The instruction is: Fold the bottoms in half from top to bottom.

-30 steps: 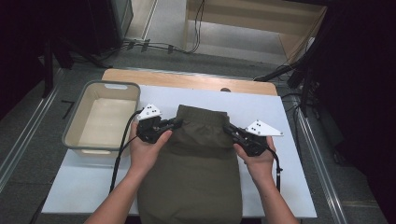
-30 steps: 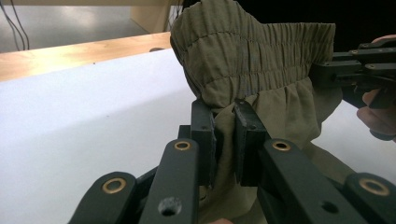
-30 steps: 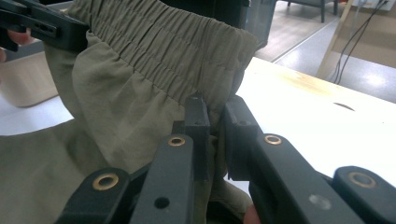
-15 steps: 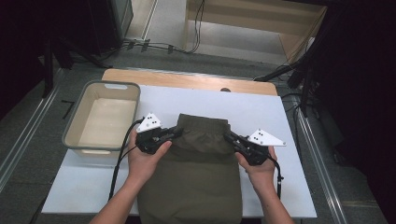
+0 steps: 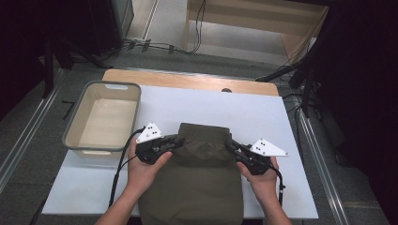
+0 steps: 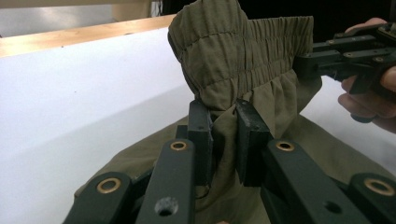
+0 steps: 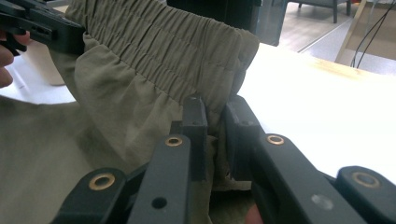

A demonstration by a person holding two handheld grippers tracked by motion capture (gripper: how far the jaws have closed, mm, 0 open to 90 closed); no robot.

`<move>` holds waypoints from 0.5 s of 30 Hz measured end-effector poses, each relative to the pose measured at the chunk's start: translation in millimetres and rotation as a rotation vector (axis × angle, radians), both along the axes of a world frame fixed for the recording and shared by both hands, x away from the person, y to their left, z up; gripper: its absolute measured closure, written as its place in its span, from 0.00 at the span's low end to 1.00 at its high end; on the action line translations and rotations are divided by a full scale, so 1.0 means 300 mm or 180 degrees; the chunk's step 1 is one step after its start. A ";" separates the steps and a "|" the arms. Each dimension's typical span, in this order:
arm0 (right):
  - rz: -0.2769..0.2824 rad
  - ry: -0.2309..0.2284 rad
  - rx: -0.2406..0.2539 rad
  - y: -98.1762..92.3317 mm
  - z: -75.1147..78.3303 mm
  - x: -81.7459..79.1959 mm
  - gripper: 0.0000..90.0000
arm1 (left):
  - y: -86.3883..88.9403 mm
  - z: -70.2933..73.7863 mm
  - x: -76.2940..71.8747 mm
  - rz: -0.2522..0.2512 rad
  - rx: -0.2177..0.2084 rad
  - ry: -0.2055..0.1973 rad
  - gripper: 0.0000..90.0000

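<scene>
An olive green garment [image 5: 197, 187] with an elastic waistband lies on the white table [image 5: 263, 117], its waistband at the far end. My left gripper [image 5: 177, 139] pinches the waistband's left corner. In the left gripper view the cloth [image 6: 243, 60] is bunched between the jaws of the left gripper [image 6: 223, 126], which have just eased apart a little. My right gripper [image 5: 231, 146] grips the right corner, and the cloth [image 7: 154, 60] is squeezed between the pads of the right gripper [image 7: 215, 116]. The waistband stands raised between the two grippers.
A grey basin [image 5: 75, 140] with nothing in it stands at the table's left, close to my left hand. A wooden strip [image 5: 187, 80] runs along the far edge. Bare white tabletop lies beyond the garment and to its right. Cables trail on the floor behind.
Both hands have drawn back toward the near edge and slightly down, and the garment's waistband has come with them.
</scene>
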State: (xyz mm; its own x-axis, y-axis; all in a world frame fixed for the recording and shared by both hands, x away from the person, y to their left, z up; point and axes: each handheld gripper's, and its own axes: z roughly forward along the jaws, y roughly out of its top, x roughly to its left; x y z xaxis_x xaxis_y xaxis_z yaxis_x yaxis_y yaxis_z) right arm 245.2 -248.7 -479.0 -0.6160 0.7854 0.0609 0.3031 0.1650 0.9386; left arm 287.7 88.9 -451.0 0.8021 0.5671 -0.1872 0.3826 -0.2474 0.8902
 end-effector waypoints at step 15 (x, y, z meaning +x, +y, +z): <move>0.0063 0.0014 -0.0014 -0.006 -0.052 -0.069 0.85 | 0.006 -0.045 -0.064 -0.0081 0.0034 0.0078 0.83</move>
State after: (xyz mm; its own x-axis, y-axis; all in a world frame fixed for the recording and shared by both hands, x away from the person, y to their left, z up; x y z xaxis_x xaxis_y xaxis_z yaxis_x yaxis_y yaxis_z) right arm 224.4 -250.6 -494.5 -0.6311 0.7733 0.0603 0.3038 0.1749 0.9365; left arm 268.5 90.5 -464.6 0.8115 0.5486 -0.2010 0.3979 -0.2669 0.8778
